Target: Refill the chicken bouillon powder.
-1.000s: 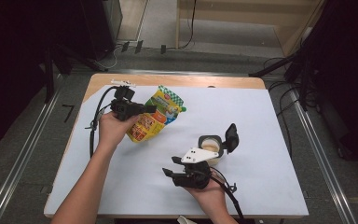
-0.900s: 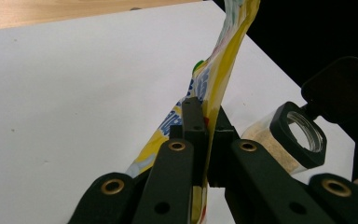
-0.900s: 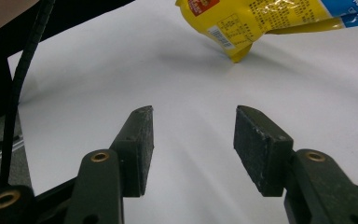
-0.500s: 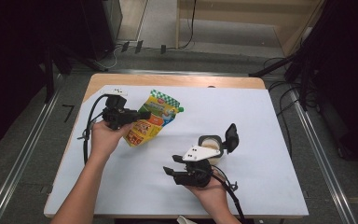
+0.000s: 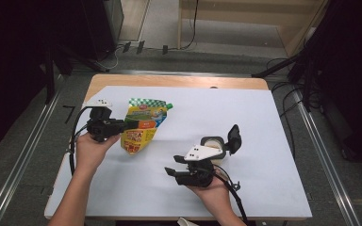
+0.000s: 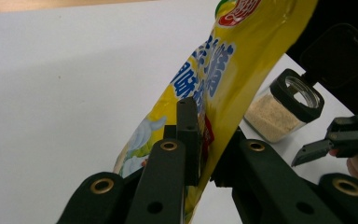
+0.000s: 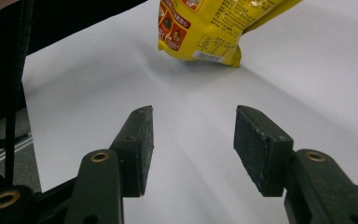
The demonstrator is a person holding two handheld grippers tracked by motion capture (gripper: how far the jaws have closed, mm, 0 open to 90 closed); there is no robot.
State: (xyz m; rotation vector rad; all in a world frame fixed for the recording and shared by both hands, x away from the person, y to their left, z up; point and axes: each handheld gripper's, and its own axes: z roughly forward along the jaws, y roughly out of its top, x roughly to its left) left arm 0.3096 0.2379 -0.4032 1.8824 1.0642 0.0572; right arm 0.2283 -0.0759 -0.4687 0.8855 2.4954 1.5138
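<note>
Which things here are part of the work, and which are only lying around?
In the work:
- yellow pouch, clamped in the left tool, whose jaws have just eased slightly
- open spice jar
- right tool, open

Lying around:
- white sheet
- floor cables

Open white sheet right of and beyond the jar. Left of the jar, the yellow pouch blocking the way; bare gap between jar and pouch, passable.
</note>
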